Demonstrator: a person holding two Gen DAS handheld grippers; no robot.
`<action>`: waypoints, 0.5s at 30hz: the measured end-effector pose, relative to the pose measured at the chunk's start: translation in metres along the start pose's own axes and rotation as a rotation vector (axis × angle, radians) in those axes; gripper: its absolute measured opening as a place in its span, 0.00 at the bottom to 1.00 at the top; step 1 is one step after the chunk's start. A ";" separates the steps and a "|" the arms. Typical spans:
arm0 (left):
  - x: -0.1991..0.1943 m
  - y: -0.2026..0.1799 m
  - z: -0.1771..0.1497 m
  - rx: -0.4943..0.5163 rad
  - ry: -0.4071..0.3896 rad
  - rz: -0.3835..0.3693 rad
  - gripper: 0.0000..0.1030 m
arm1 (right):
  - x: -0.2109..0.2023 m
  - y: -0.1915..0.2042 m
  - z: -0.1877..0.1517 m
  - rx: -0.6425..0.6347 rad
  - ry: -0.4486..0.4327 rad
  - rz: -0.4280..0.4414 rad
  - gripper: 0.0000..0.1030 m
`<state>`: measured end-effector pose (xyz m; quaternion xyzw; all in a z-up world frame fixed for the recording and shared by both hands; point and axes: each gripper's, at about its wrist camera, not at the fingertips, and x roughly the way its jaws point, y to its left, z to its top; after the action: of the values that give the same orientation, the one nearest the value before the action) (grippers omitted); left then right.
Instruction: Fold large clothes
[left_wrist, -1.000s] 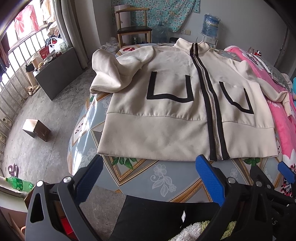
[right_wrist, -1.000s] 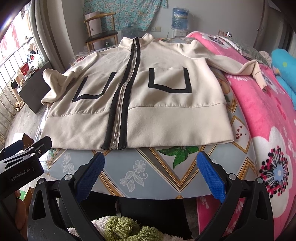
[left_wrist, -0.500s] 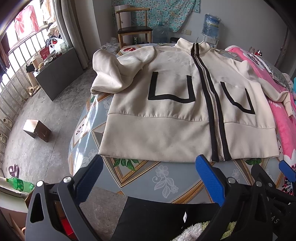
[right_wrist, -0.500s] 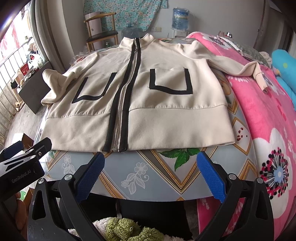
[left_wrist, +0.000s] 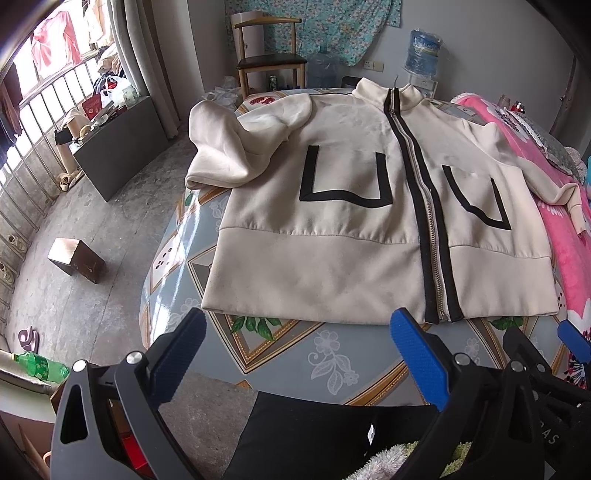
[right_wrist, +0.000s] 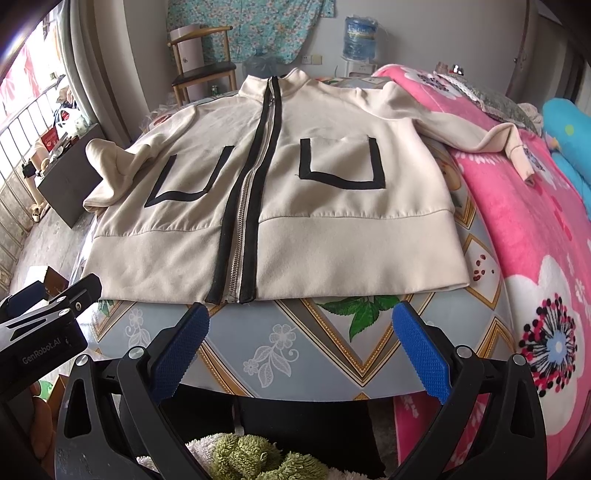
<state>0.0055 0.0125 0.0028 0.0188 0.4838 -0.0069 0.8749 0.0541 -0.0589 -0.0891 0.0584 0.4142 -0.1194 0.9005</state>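
A cream zip jacket (left_wrist: 351, 221) with black zip bands and black pocket outlines lies face up and spread flat on a round table (left_wrist: 295, 354). It also shows in the right wrist view (right_wrist: 314, 221). Its left sleeve (left_wrist: 229, 147) is bunched over the table's left edge. Its right sleeve (right_wrist: 480, 136) stretches onto the pink blanket. My left gripper (left_wrist: 299, 339) is open and empty, just short of the hem. My right gripper (right_wrist: 299, 332) is open and empty, just short of the hem near the zip end.
A pink flowered blanket (right_wrist: 535, 229) covers the bed on the right. A wooden chair (left_wrist: 269, 62) and a water bottle (left_wrist: 423, 48) stand behind the table. A dark cabinet (left_wrist: 118, 144), a small box (left_wrist: 75, 258) and a green bottle (left_wrist: 40, 367) are on the floor at left.
Both grippers have crept slightly closer to the jacket's hem. The jacket has not moved.
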 end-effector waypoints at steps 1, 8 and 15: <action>0.000 0.000 0.000 0.000 0.000 0.001 0.95 | 0.000 0.000 0.000 0.000 -0.001 -0.001 0.93; -0.003 0.001 -0.002 0.002 -0.005 0.008 0.95 | -0.002 -0.001 0.000 0.004 -0.009 -0.001 0.93; -0.002 0.000 -0.002 0.006 0.001 0.016 0.95 | -0.006 -0.003 0.001 0.012 -0.033 -0.001 0.93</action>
<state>0.0028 0.0127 0.0029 0.0254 0.4839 -0.0015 0.8748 0.0510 -0.0607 -0.0839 0.0617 0.3984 -0.1233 0.9068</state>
